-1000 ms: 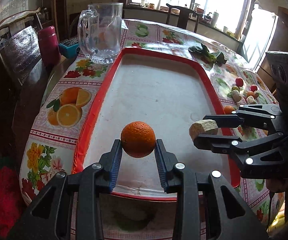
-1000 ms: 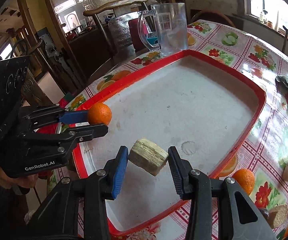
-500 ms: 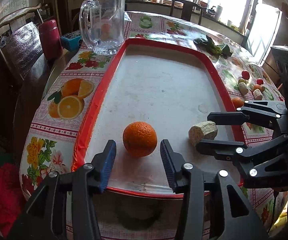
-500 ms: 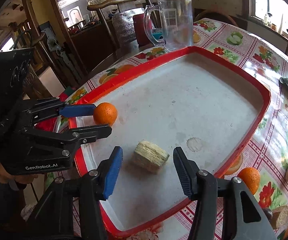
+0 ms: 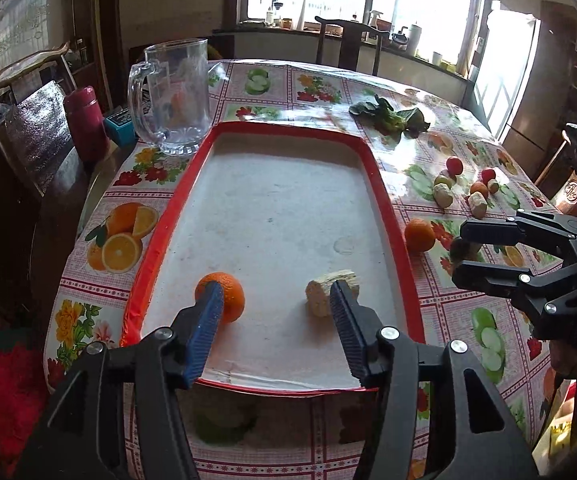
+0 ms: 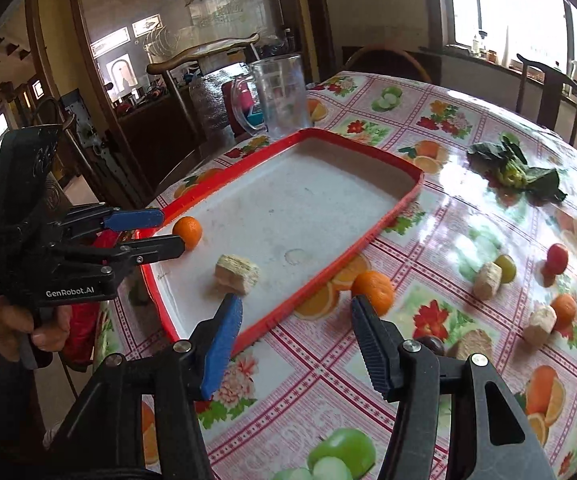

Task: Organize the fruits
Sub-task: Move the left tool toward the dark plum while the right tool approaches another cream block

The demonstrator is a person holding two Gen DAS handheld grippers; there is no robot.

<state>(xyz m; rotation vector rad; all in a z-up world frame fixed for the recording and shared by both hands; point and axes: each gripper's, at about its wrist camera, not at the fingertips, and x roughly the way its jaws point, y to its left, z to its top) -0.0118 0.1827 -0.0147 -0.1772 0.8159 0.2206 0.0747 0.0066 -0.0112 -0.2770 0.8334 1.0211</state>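
now that both pieces have been let go, the left wrist view shows the left tongs spread wide and empty, pulled back above the near edge of the red-rimmed tray. half a second ago they bracketed the orange closely; a second ago they held it off the tray floor. the orange now sits on the tray's pale floor near the left rim, partly behind the blue pad of the left finger. the pale fibrous chunk, possibly cut sugarcane, lies beside it toward the right rim, apart from the orange. further right, the right tongs hang over the bench outside the tray, near a second orange.

in the right wrist view the right tongs are likewise wide open and hold nothing, and they have swung off the tray toward the loose fruit. the second orange lies on the bench just outside the tray rim, close ahead of the right finger. the chunk and the first orange rest inside the tray, with the left tongs next to that orange.

two items look delivered. more fruit and pale pieces are scattered further right, so most of the sorting seems undone, and the second orange looks the likeliest next pick.
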